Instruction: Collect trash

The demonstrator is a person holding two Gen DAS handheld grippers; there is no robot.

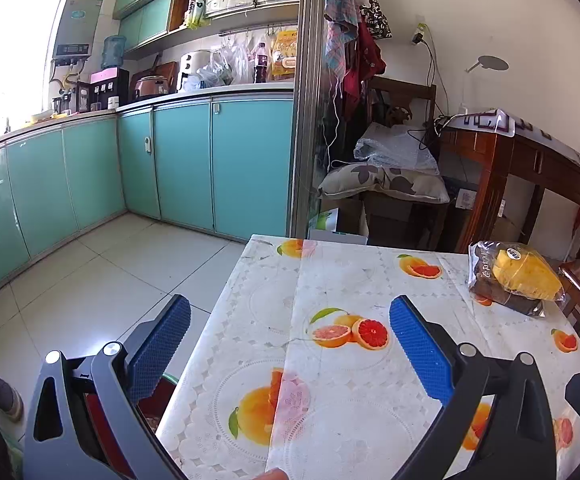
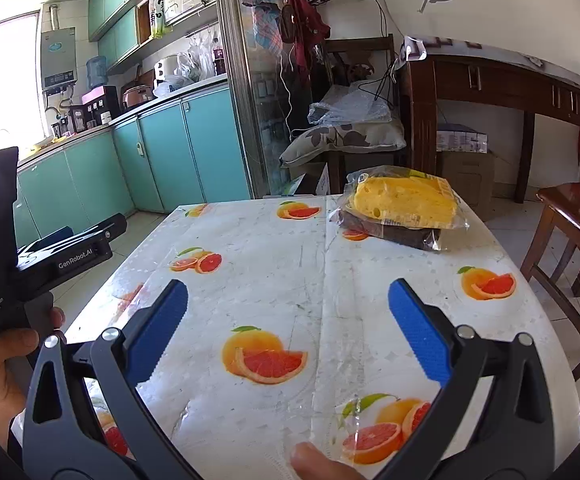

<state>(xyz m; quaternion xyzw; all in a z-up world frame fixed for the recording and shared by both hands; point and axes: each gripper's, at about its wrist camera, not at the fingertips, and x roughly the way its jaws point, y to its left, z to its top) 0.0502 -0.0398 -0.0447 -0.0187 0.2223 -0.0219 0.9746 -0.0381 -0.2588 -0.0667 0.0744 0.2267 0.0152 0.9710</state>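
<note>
Both the left gripper (image 1: pixel 290 322) and right gripper (image 2: pixel 288 308) are spread wide and empty. The bagged sponge pack (image 2: pixel 404 210) lies at the table's (image 2: pixel 274 248) far right edge; a push risks sliding it off. Only the left view shows the red bin (image 1: pixel 158 396) beside the table.

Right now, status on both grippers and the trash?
Left gripper and right gripper: jaws open, empty. Bagged yellow sponges at table's far right, untouched. Path clear.
</note>
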